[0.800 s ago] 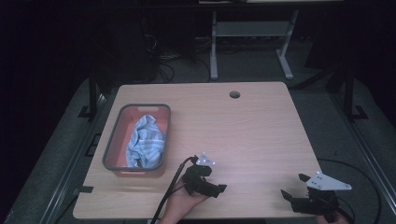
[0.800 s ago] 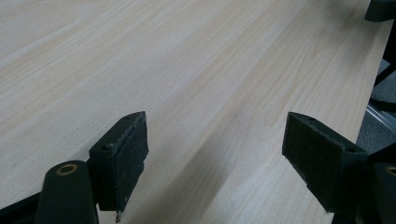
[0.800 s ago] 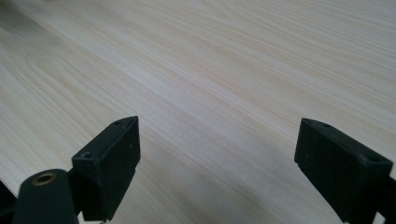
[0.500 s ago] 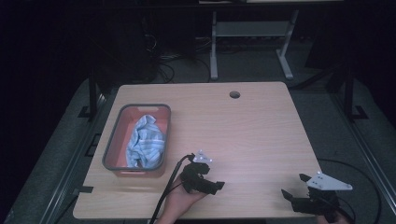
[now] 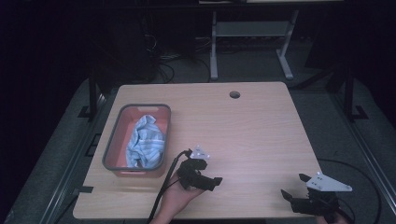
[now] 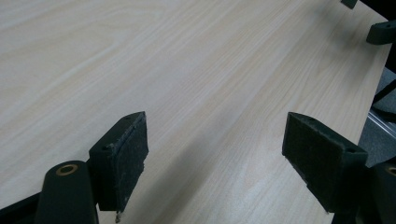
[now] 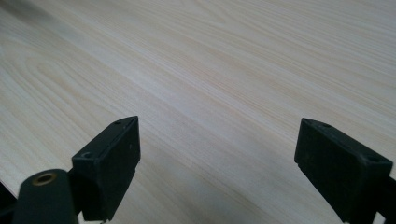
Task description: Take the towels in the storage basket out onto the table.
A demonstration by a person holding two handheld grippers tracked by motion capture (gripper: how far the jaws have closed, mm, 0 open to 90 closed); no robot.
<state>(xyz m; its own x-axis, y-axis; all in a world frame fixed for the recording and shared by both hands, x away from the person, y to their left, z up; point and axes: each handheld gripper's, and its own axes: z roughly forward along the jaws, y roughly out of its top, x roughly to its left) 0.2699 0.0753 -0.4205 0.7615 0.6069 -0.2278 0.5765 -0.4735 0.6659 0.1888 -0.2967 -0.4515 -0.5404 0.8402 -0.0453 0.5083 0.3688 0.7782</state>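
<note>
A grey-rimmed bin (image 5: 112,140) with a pink inside stands at the table's left, and a crumpled blue-and-white striped cloth (image 5: 145,142) lies in it. My left gripper (image 5: 211,180) rests low over the table to the right of the bin, jaws pointing right; its jaws are open and hold nothing (image 6: 215,137). At the front right corner my right gripper (image 5: 294,185) points left. It is open too, with bare wood between its pads (image 7: 217,140). The right gripper's black fingertips (image 6: 380,31) show far off in the left gripper view.
The light wooden table (image 5: 252,135) has a round cable hole (image 5: 234,94) near its far edge. Cables trail off the front edge from both grippers. A metal desk frame (image 5: 247,32) stands on the dark floor behind.
</note>
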